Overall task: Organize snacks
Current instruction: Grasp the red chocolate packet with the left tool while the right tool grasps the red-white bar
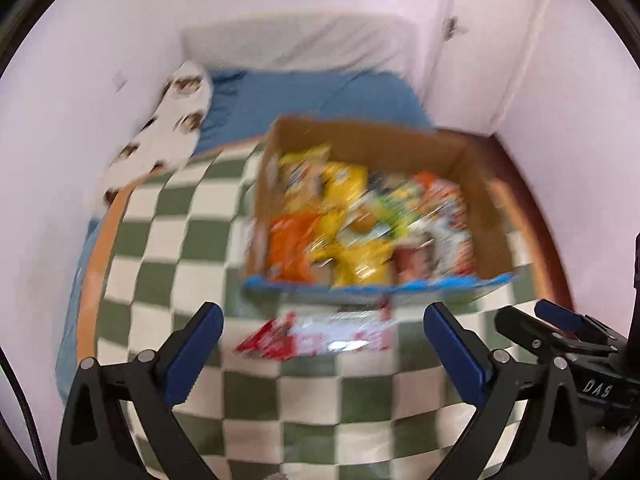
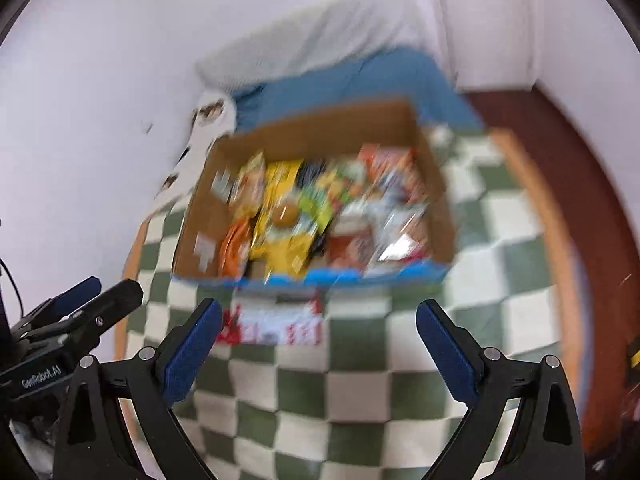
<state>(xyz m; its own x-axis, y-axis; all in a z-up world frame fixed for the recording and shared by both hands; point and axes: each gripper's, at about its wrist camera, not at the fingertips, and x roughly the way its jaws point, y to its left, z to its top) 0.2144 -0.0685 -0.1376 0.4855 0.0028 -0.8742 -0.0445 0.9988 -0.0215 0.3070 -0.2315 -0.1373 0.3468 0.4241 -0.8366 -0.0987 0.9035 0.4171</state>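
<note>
Two grippers side by side, both angled down over the checkered cloth. Left gripper jaws wide apart, empty; right gripper likewise spread, touching nothing. Red-and-white snack packet lies flat on the cloth just beyond the fingertips, probably next to go. Behind it, cardboard box crammed with bright snack bags
</note>
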